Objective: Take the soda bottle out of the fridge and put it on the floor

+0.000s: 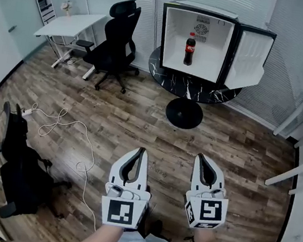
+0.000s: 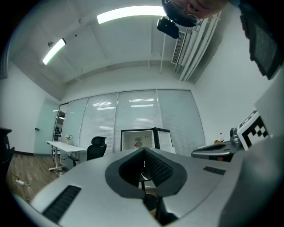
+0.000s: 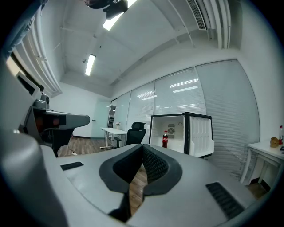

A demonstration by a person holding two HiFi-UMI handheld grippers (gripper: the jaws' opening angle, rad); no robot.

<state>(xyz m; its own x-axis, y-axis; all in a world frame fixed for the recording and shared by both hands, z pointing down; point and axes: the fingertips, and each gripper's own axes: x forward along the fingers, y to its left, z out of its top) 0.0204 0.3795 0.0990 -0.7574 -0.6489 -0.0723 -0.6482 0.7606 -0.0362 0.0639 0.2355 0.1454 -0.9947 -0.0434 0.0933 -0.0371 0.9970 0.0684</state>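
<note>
No lettering can be read anywhere. The soda bottle [image 1: 190, 48] in the fridge [image 1: 175, 31] has a red label, too small to make out. The left hand-held gripper [image 1: 142, 152] and right hand-held gripper [image 1: 198, 157] carry only black-and-white square markers [image 1: 121, 211].

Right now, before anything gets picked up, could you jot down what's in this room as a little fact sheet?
Drink: soda bottle, upright inside the fridge
Access: fridge door swung open to the right
Support: fridge sits on a round black table
Left hand: left claw shut, holding nothing
Right hand: right claw shut, holding nothing
Position: both claws well short of the fridge
Ground: wood floor, with a white cable at left
Furniture: black office chair beside a white desk
</note>
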